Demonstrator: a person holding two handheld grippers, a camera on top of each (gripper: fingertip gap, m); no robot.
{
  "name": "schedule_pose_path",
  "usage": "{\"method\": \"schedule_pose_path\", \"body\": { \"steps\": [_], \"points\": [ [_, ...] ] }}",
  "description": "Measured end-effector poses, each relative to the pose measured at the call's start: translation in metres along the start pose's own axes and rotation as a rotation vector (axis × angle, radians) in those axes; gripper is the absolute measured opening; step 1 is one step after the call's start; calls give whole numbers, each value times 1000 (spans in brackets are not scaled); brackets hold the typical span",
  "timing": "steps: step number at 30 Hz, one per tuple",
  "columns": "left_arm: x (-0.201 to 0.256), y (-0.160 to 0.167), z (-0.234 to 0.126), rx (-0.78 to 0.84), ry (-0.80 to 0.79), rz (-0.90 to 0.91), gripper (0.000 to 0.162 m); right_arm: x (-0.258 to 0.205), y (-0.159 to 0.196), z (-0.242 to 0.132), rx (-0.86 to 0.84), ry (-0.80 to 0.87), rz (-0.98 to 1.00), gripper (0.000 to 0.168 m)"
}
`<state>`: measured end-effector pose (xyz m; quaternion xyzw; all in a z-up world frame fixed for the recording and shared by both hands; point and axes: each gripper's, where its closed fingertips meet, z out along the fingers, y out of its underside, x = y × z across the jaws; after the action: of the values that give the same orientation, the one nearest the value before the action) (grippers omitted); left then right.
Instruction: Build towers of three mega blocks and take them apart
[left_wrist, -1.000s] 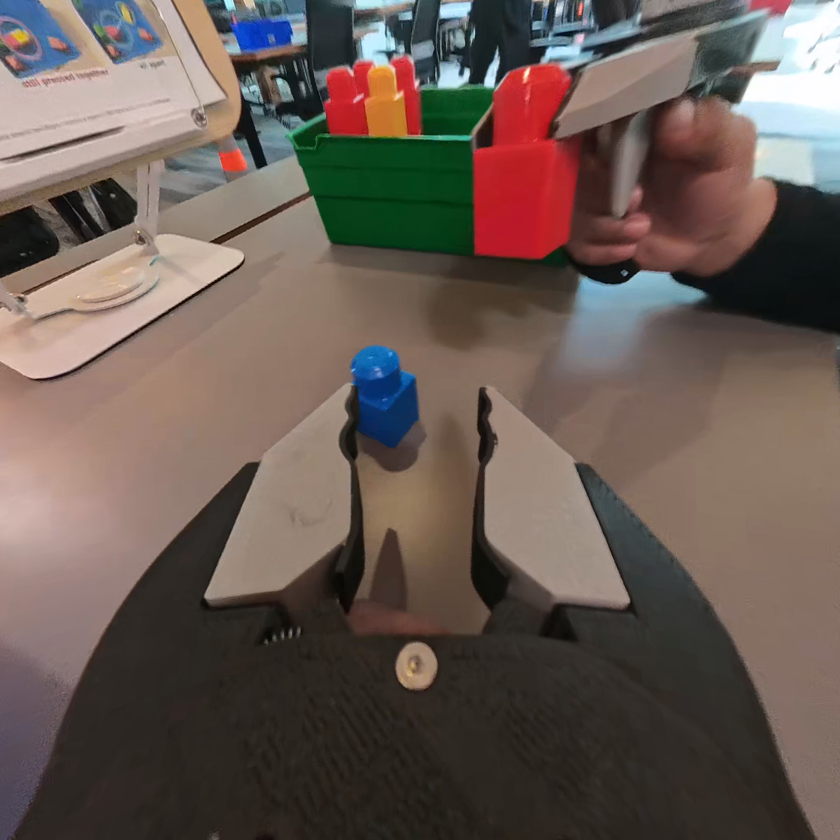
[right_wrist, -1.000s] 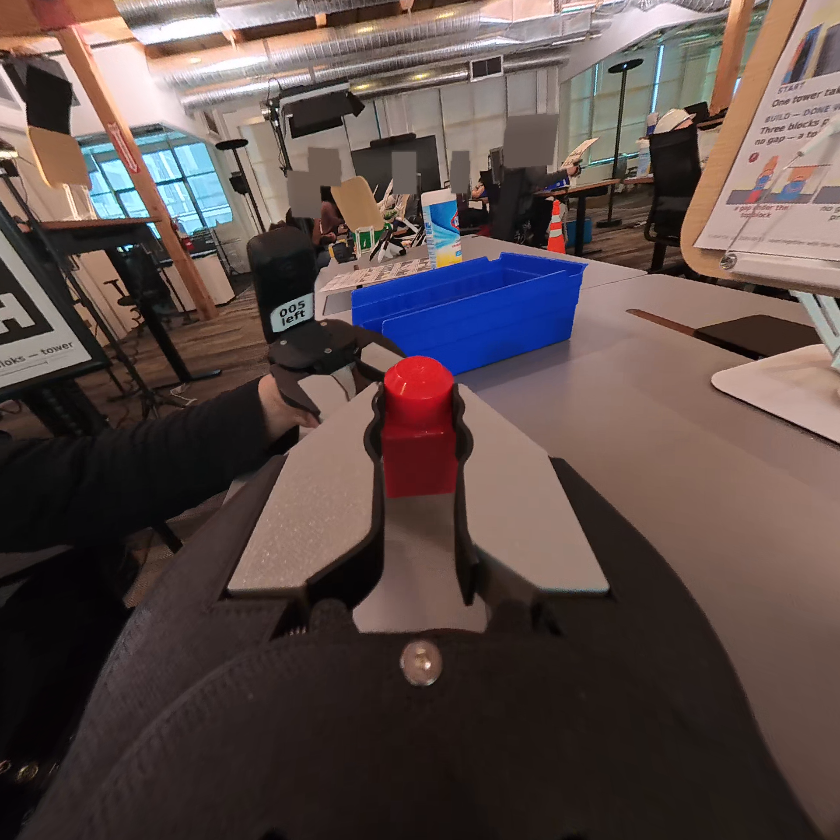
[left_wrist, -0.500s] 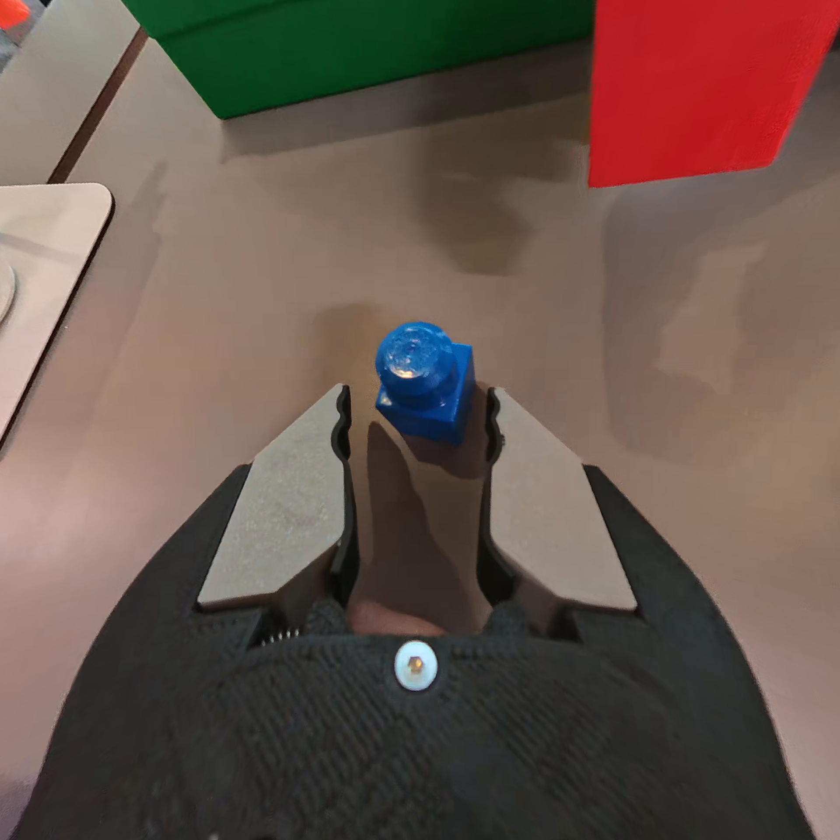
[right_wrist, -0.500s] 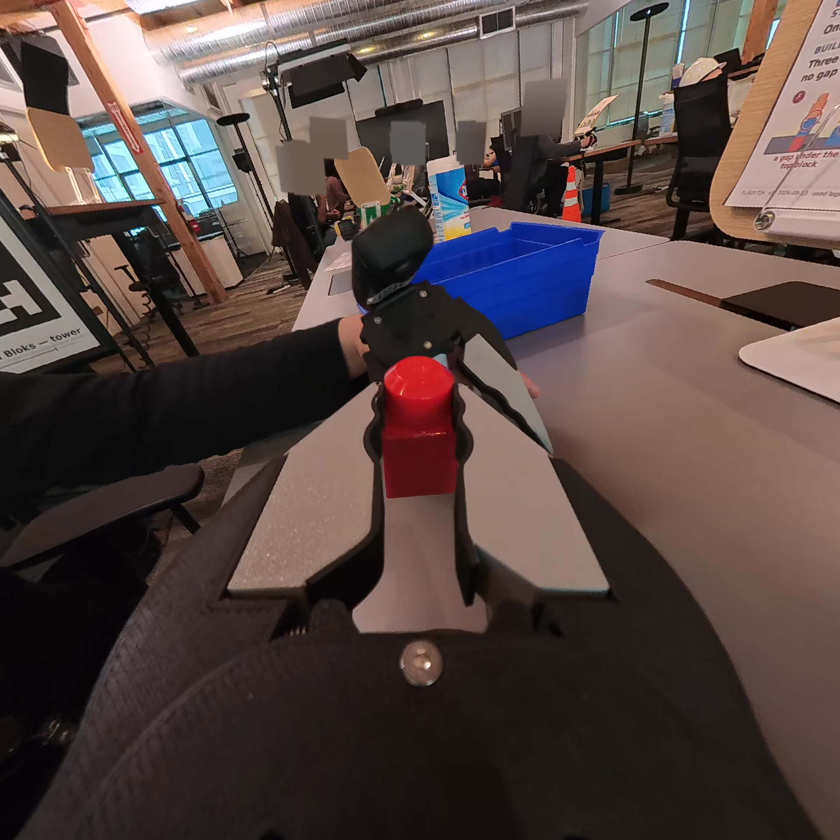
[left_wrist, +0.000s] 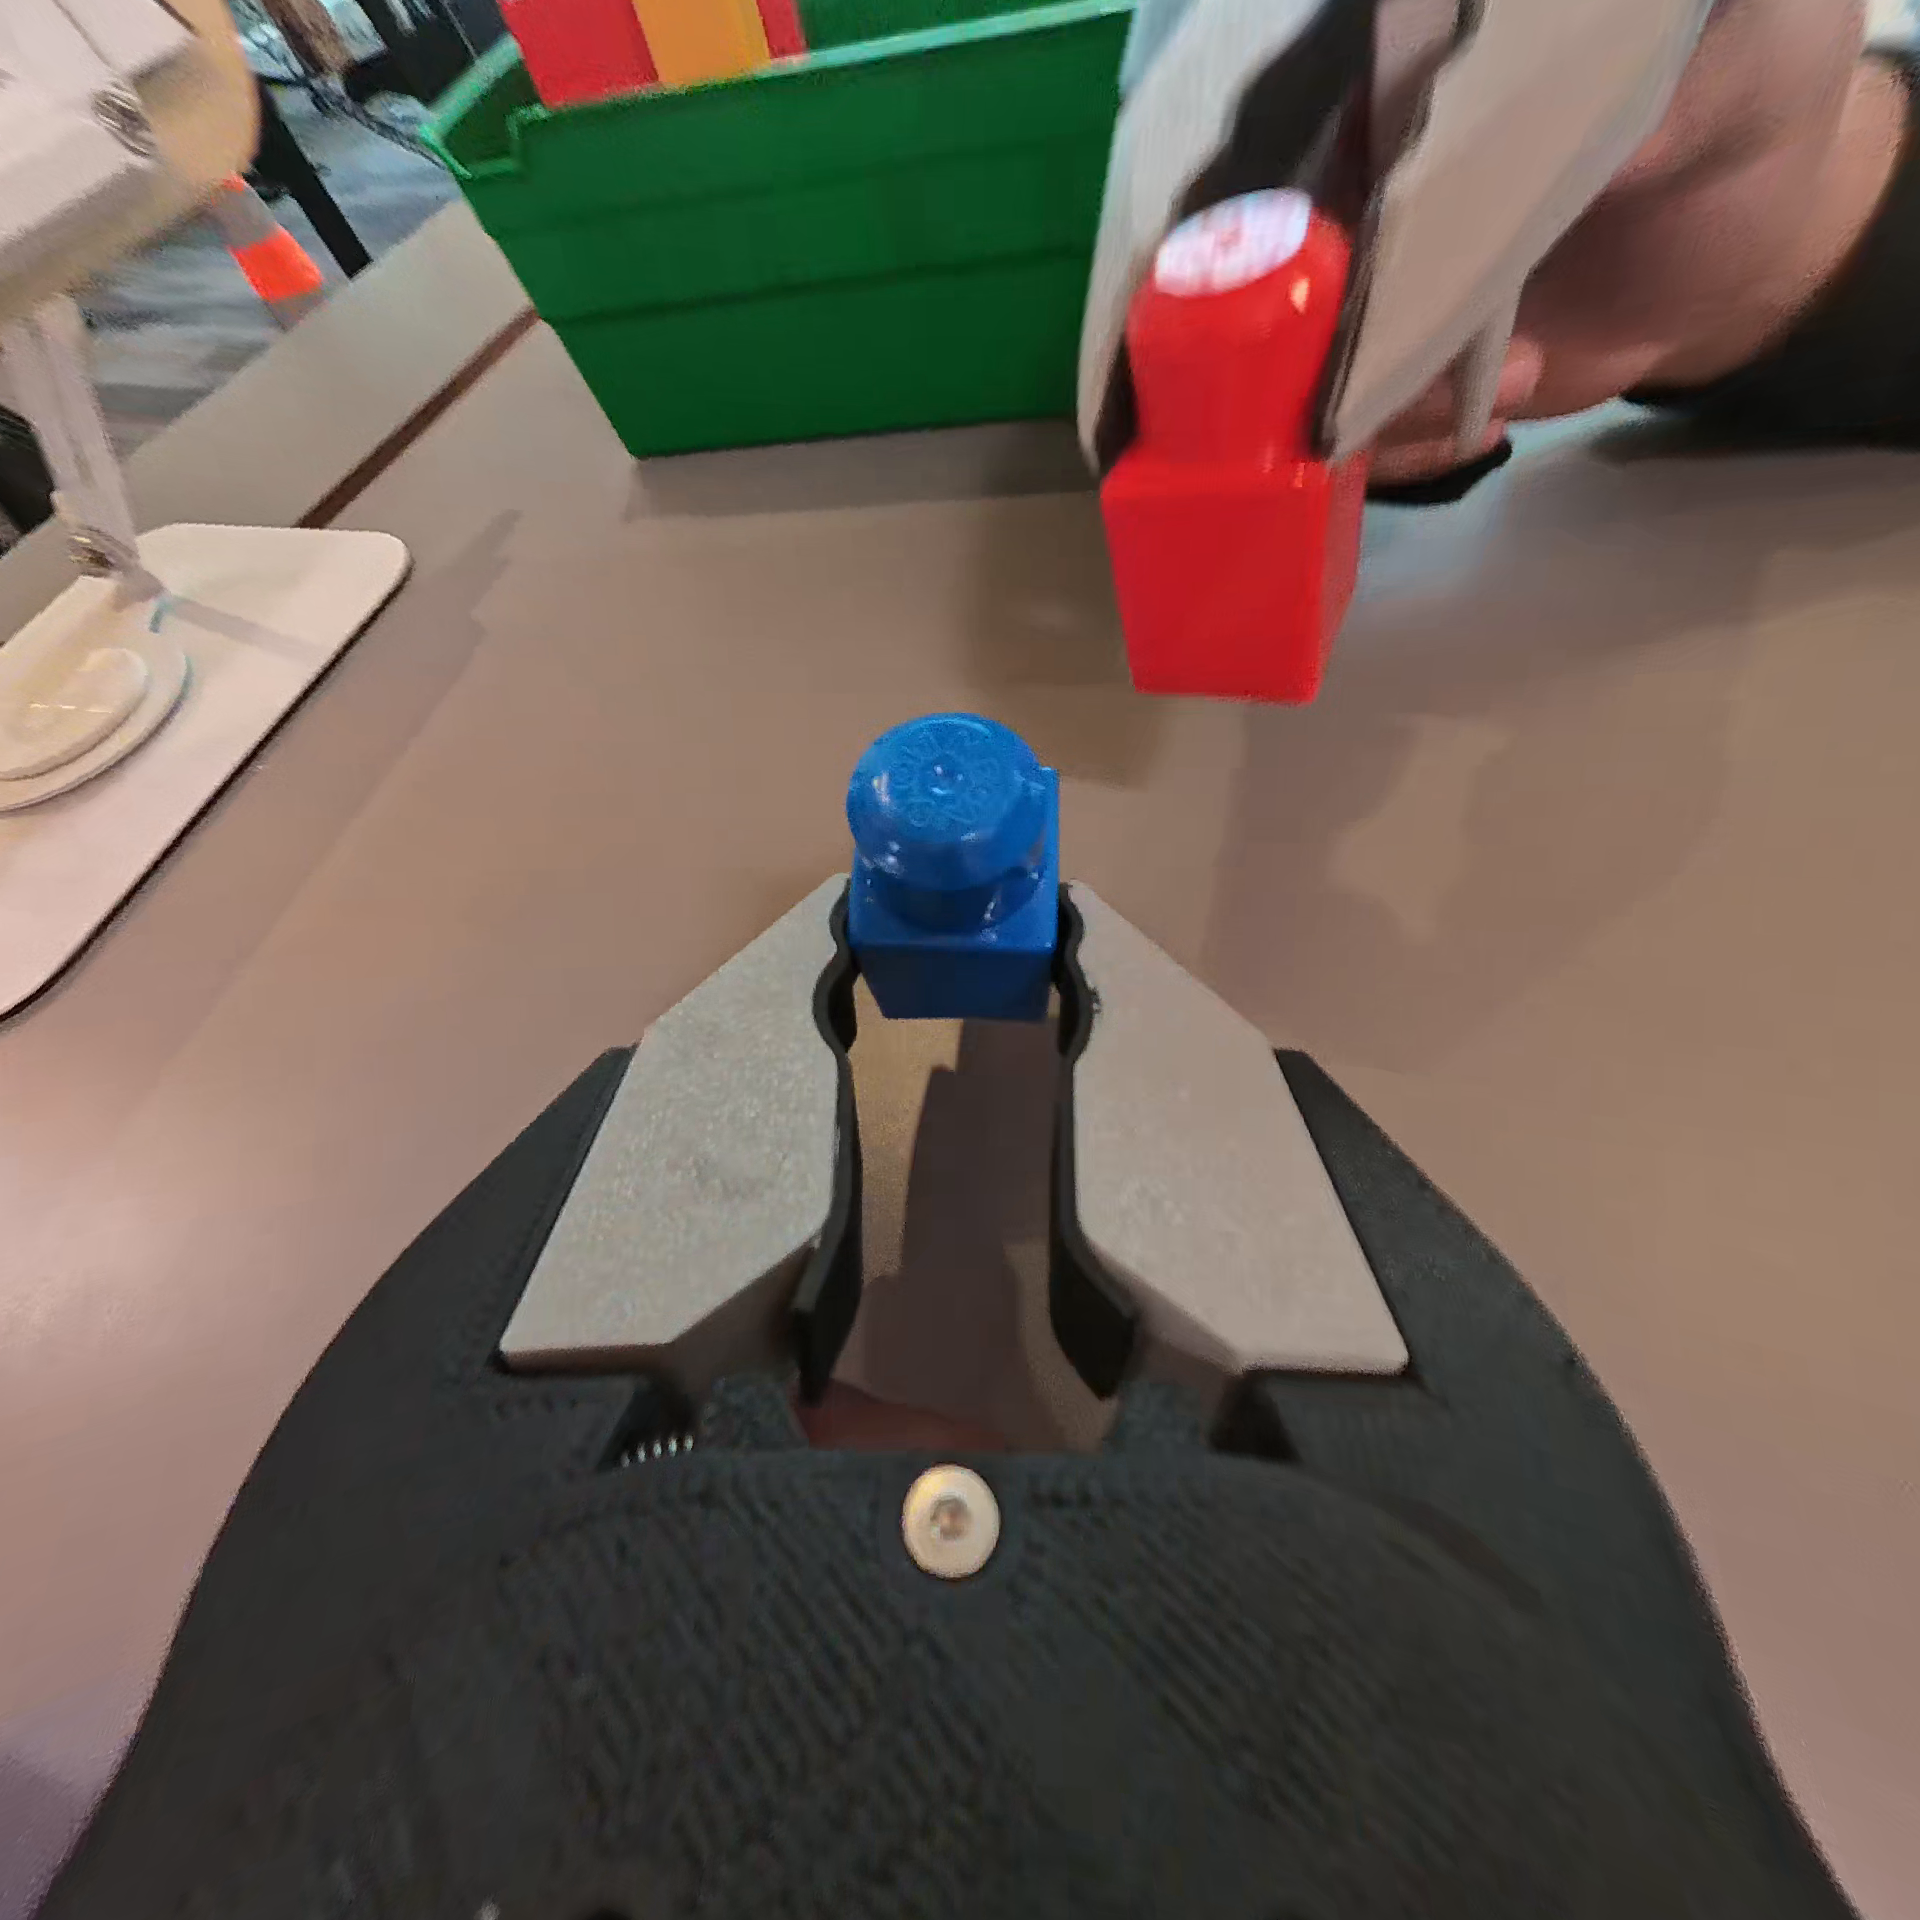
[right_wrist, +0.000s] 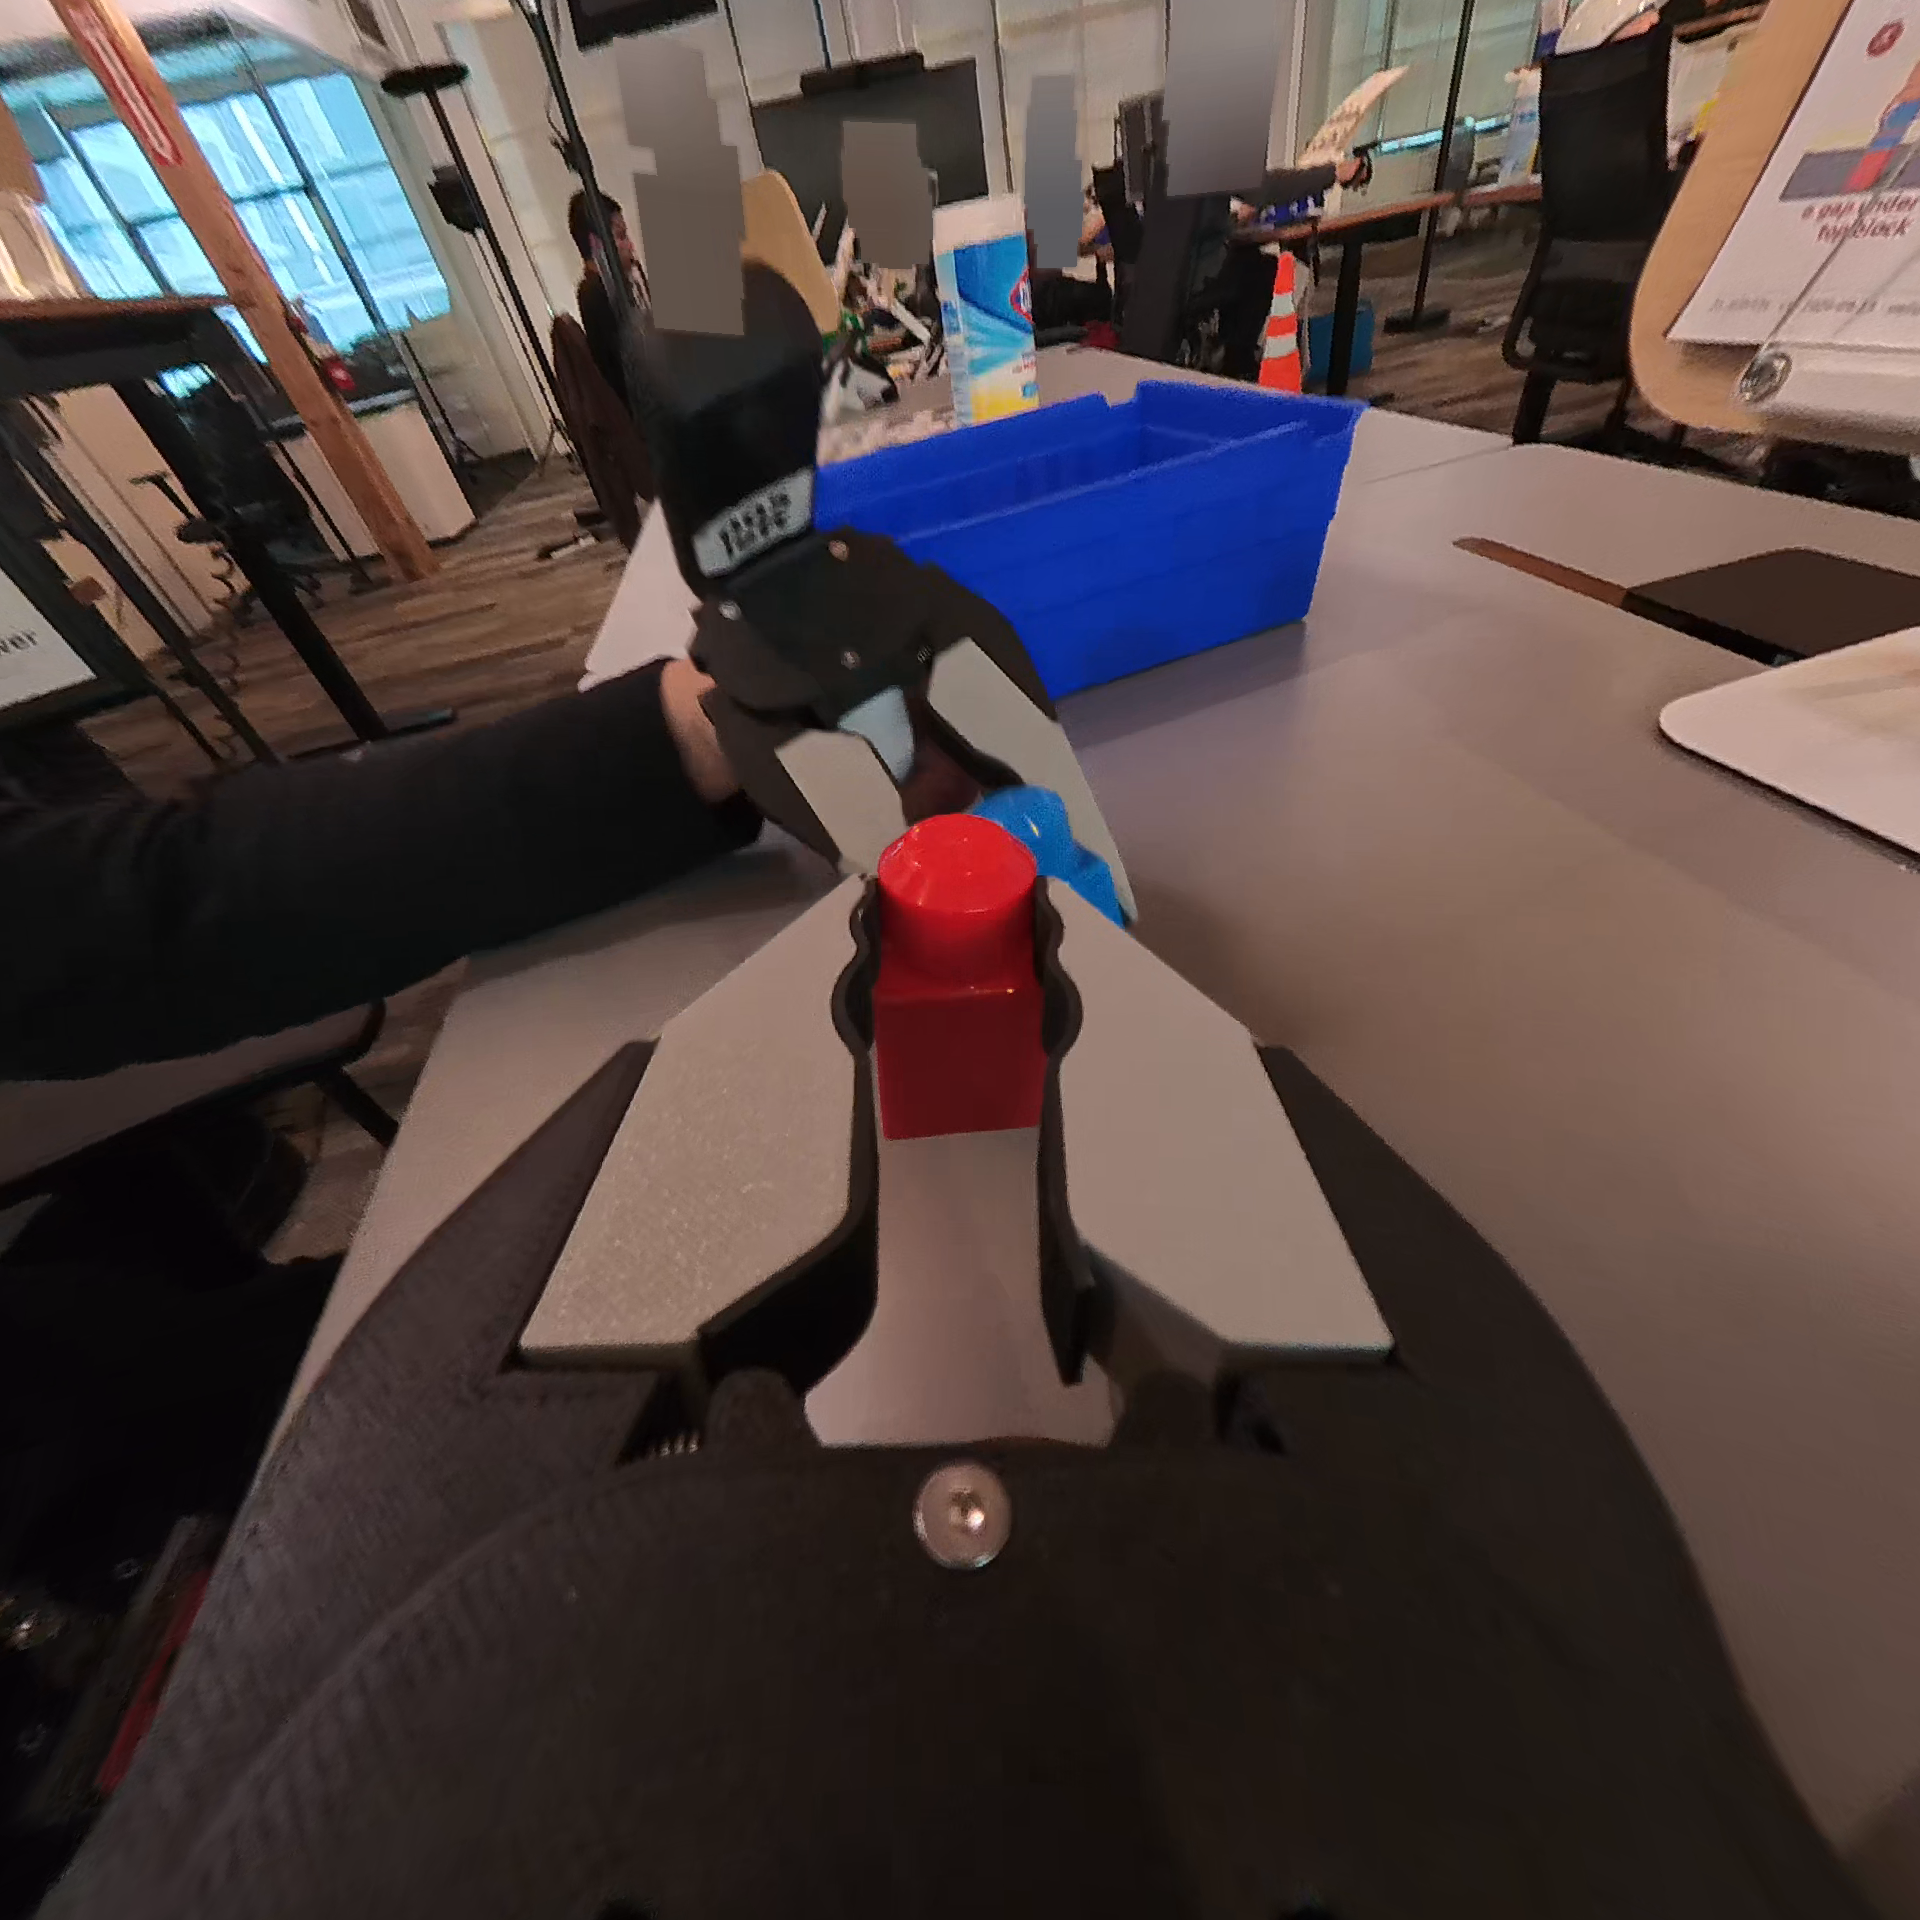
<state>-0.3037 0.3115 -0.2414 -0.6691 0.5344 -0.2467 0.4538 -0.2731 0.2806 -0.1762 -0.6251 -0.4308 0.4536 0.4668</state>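
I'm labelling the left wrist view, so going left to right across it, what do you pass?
White stand base → green bin → blue block → red block → hand.

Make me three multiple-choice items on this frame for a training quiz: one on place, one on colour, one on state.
1. Where do the stored blocks stand?
A. green bin
B. blue bin
C. white stand

2. What colour block does the left gripper hold?
A. yellow
B. blue
C. green

3. What state is the red block in?
A. loose on the table
B. pressed onto the blue block
C. clamped in the right gripper

Answers:
1 A, red and orange tops rise from the green bin.
2 B, the left gripper pinches the blue block.
3 C, the right gripper is closed on the red block, apart from the blue one.
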Motion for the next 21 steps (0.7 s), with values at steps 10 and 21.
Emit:
{"method": "schedule_pose_path", "body": {
  "steps": [10, 21],
  "points": [
    [-19, -37, -31, 310, -136, -82, 34, -4, 38, 20, -188, 20, -101, 26],
    [-5, -41, -26, 322, -105, -56, 34, -2, 43, 21, -205, 30, -102, 26]
  ]
}}
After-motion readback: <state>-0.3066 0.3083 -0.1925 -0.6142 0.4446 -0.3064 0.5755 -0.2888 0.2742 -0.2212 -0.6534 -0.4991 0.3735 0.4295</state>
